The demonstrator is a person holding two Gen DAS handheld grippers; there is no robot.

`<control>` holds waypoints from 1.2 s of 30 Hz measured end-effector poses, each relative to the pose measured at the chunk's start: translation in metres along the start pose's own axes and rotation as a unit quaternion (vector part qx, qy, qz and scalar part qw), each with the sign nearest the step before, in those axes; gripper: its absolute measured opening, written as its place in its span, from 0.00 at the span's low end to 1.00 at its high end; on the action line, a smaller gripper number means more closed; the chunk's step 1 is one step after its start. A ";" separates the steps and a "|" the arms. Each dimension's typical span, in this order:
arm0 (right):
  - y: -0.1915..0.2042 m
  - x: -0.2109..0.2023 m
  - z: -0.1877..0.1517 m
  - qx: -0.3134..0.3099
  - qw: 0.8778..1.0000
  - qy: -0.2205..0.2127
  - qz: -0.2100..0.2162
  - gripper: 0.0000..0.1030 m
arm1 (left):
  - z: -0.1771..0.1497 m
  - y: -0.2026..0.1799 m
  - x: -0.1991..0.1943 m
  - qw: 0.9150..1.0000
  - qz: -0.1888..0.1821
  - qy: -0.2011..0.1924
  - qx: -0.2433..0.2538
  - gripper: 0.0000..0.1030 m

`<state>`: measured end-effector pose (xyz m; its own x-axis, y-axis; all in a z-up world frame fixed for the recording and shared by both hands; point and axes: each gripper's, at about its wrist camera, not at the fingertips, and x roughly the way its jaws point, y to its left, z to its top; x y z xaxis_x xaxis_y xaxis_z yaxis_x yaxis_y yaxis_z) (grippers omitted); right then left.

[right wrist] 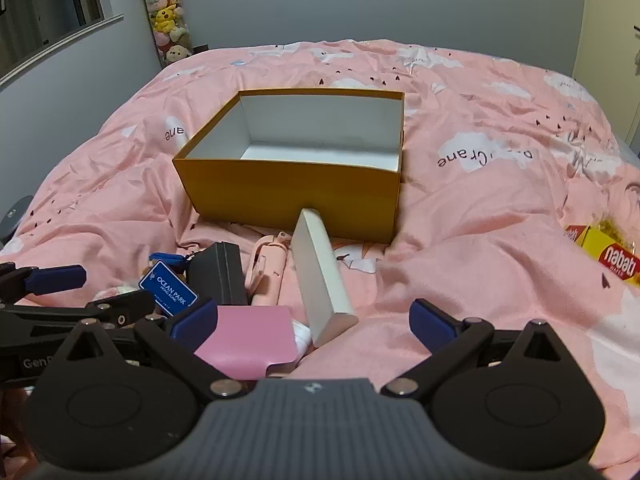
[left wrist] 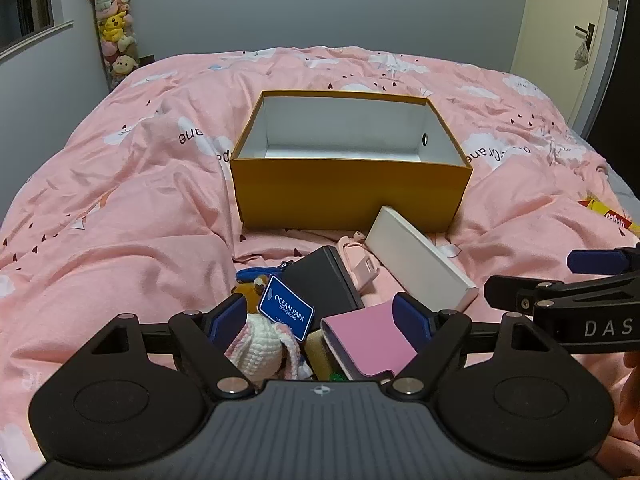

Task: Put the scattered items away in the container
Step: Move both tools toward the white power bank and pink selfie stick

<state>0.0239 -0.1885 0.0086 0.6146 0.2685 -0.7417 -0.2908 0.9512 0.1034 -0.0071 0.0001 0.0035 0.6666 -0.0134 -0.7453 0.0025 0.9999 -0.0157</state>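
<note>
both grippers – left (left wrist: 320, 320), right (right wrist: 314, 322) – gape empty; pile at 6 o'clock of box (left wrist: 352, 192) – crowded, a grab may snag two

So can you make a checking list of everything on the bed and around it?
Surface: pink quilt, rumpled.
Job's things: orange box open, nothing seen inside; in front lie white box, black case, pink wallet, Ocean Park card, knitted toy.
Clutter: Nabati snack box at the right edge.
Grippers: left gripper and right gripper, jaws open, holding nothing.
Cables: nothing seen.
Surroundings: plush toy column, window, door.
</note>
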 end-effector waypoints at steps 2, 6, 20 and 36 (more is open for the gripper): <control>0.000 0.001 0.000 0.000 1.000 0.002 0.000 0.99 | 0.000 0.000 0.000 1.000 0.000 -0.001 0.000 0.90; 0.000 0.002 -0.001 -0.003 1.000 0.007 -0.001 0.99 | 0.000 0.000 0.000 1.000 0.000 0.000 -0.002 0.90; -0.002 0.009 -0.004 0.005 1.000 0.022 0.011 0.99 | -0.002 0.003 0.002 1.000 0.000 0.004 -0.006 0.90; -0.004 0.017 -0.006 0.018 0.999 0.039 0.033 0.99 | -0.003 0.006 0.007 1.000 -0.008 0.020 -0.014 0.89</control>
<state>0.0310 -0.1886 -0.0084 0.5354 0.3194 -0.7819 -0.3020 0.9369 0.1760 -0.0040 0.0058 -0.0037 0.6371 -0.0310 -0.7702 -0.0077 0.9989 -0.0465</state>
